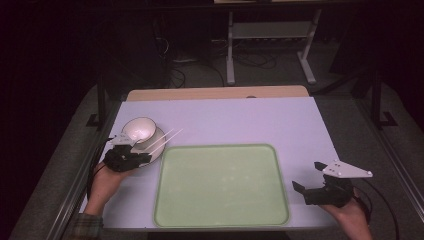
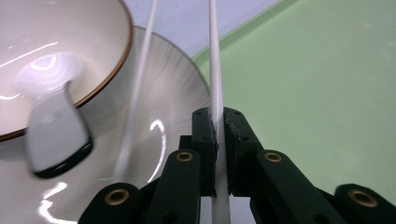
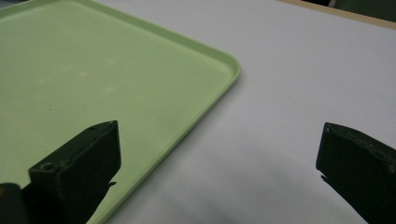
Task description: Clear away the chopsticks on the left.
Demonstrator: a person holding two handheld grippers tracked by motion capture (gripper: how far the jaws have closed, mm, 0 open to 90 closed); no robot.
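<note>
On the pale surface, my left gripper pinches one white chopstick beside the bowl, ready for the green tray; my right gripper waits spread.

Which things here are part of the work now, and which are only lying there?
In use: left gripper, shut on one white chopstick; second chopstick beside it.
Idle: bowl with spoon, plate, green tray, right gripper, open.
</note>
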